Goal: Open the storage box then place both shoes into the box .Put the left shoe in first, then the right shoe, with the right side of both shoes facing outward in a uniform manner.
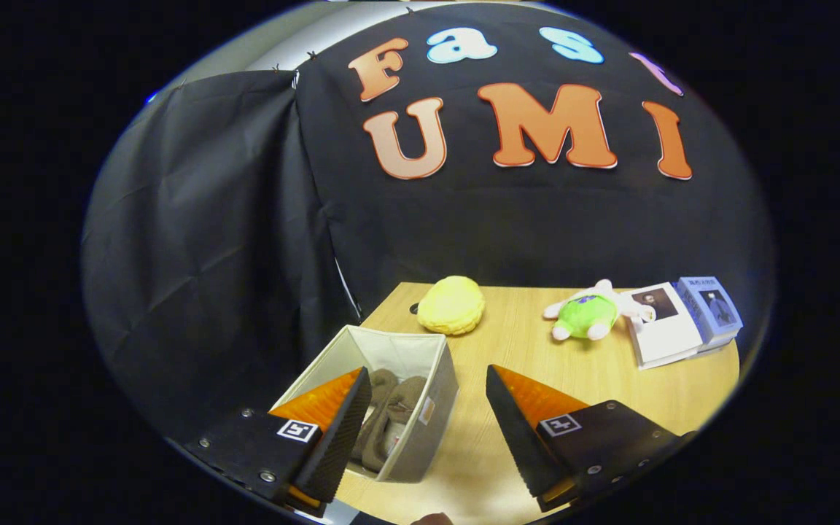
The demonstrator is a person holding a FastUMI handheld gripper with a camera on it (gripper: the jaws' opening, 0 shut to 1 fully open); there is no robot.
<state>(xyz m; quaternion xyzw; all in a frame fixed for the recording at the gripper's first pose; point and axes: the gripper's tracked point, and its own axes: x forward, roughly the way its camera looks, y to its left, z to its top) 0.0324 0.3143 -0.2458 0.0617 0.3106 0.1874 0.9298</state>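
Observation:
An open grey fabric storage box [420, 364] stands on the wooden table, just ahead of my left finger. Inside it lie two brownish-grey shoes [389, 408], side by side, partly hidden by that finger. My gripper [427, 379] hovers above the table with its fingers wide apart and nothing between them. The left finger overlaps the box's near left corner; the right finger is over bare table beside the box.
Beyond the box sits a yellow round cushion-like thing [451, 305]. A green and white plush toy [588, 312] lies beyond the right finger, with books [682, 319] beside it. The table [507, 350] ends against the black cloth wall.

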